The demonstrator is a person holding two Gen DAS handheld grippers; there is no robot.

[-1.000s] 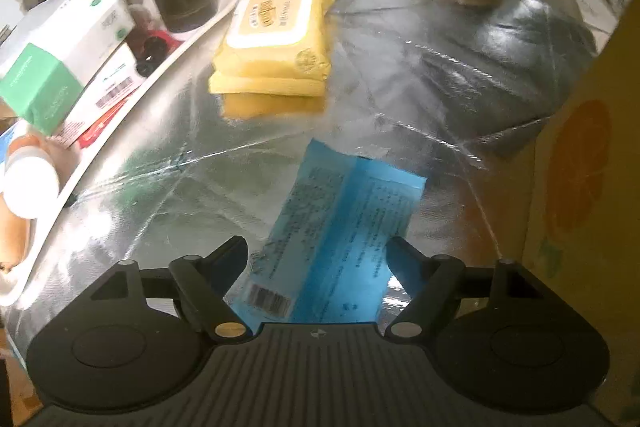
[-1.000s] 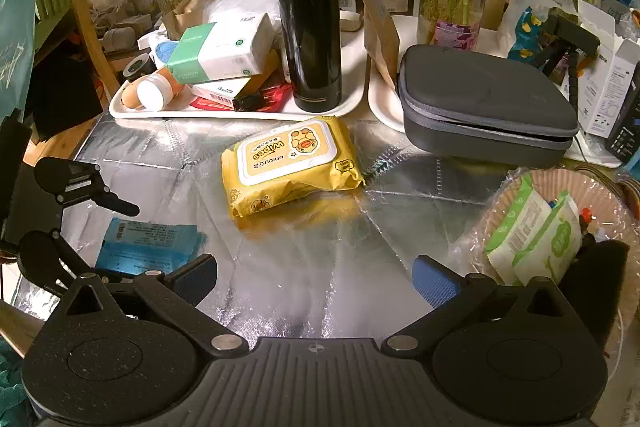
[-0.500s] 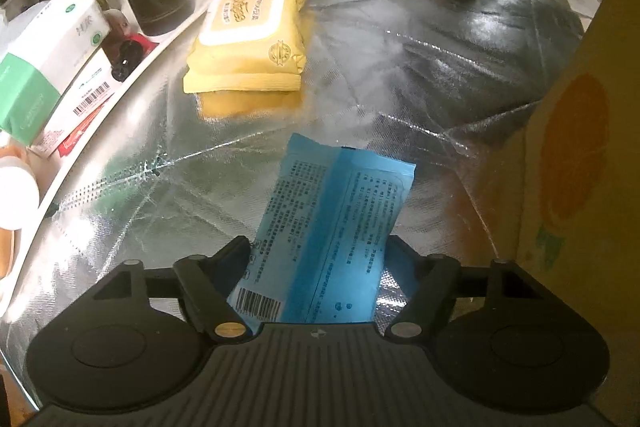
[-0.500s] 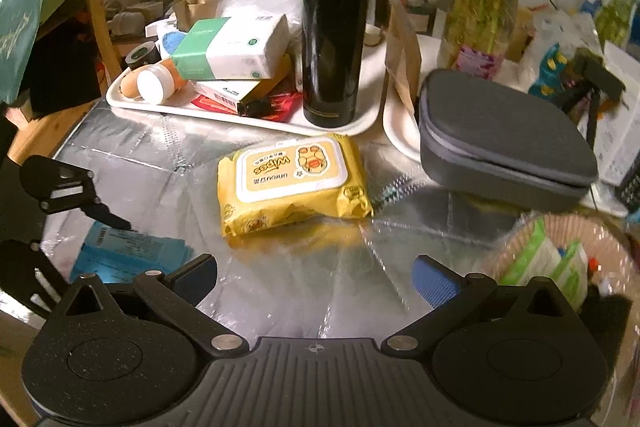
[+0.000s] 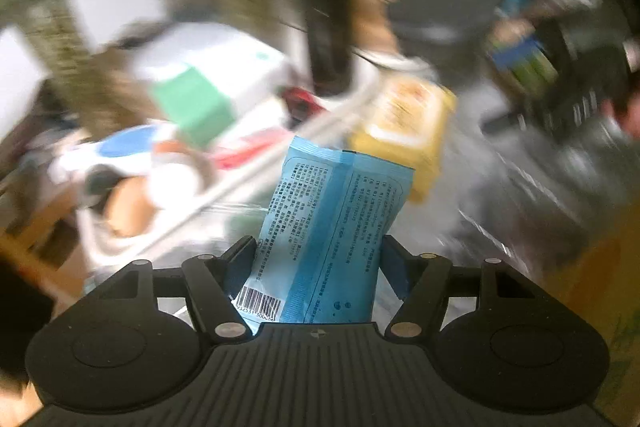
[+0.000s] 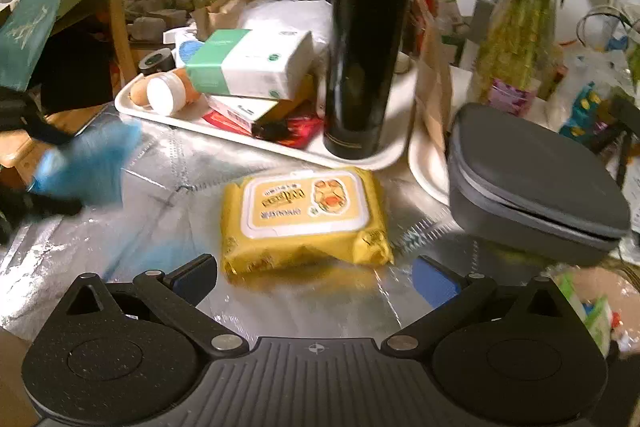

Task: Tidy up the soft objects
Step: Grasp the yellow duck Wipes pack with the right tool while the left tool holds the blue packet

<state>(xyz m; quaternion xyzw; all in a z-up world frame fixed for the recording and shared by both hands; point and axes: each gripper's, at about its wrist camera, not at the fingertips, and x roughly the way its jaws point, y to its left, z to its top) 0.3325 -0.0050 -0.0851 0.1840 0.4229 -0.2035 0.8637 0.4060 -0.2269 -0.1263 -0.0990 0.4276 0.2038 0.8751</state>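
A blue soft pack (image 5: 336, 227) with a barcode stands between the fingers of my left gripper (image 5: 319, 255), lifted off the silver table. The jaws are closing and the pads press on its two sides. In the right wrist view the same blue pack (image 6: 88, 167) is a blur at the far left, above the table. A yellow wipes pack (image 6: 304, 215) lies flat on the table, just ahead of my right gripper (image 6: 314, 271), which is open with nothing between its fingers. The yellow pack (image 5: 408, 123) also shows blurred behind the blue one.
A white tray (image 6: 132, 107) at the back carries a green-and-white tissue box (image 6: 252, 67), a black flask (image 6: 368, 47) and small items. A grey zip case (image 6: 532, 187) sits at the right. A basket (image 6: 592, 307) is at the lower right. A cardboard box (image 5: 600, 287) is on the left gripper's right.
The left gripper's jaws closed in on the blue pack and lifted it off the table, rolling as it rose. The right gripper moved closer to the yellow wipes pack.
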